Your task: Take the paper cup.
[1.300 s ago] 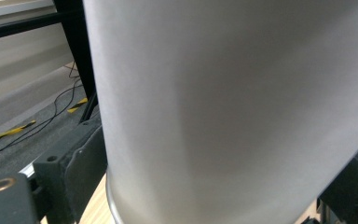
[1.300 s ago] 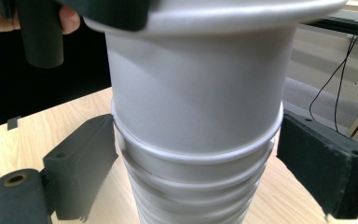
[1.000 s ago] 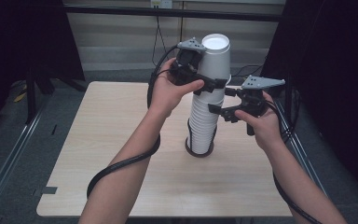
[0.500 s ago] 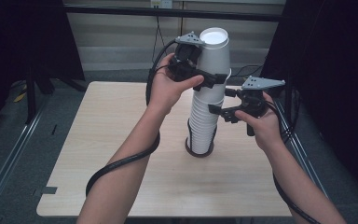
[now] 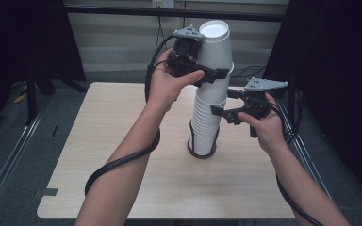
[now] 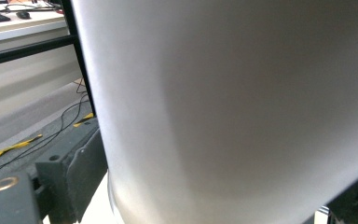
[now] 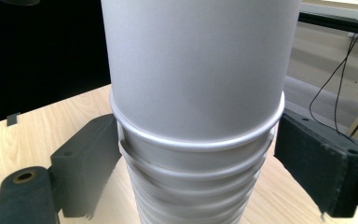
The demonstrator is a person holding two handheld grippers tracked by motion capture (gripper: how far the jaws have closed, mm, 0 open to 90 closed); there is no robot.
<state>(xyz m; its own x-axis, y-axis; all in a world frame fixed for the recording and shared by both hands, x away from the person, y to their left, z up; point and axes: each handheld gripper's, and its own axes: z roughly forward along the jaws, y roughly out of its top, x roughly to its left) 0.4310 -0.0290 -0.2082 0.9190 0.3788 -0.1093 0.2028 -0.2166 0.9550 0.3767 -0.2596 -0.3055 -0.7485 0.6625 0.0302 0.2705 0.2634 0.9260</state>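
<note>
A tall stack of upturned white paper cups (image 5: 206, 129) stands on a dark ring at the middle of the wooden table (image 5: 122, 179). My left gripper (image 5: 212, 75) is shut on the top cup (image 5: 215, 44), which sits tilted and raised; its jaws have just been closing further on that cup. In the left gripper view the cup wall (image 6: 237, 107) lies close against the lens. My right gripper (image 5: 222, 109) is shut on the stack just under that cup's rim. In the right gripper view its jaws press both sides of the stack (image 7: 200, 186), below the top cup (image 7: 196, 70).
A black metal frame bar (image 5: 169, 12) runs behind the table. Cables trail from both grippers across the tabletop and off its right edge. Dark floor and a rail lie to the left.
My left gripper has lifted the top cup a little higher off the stack and tipped it slightly. The right gripper and the stack have stayed put.
</note>
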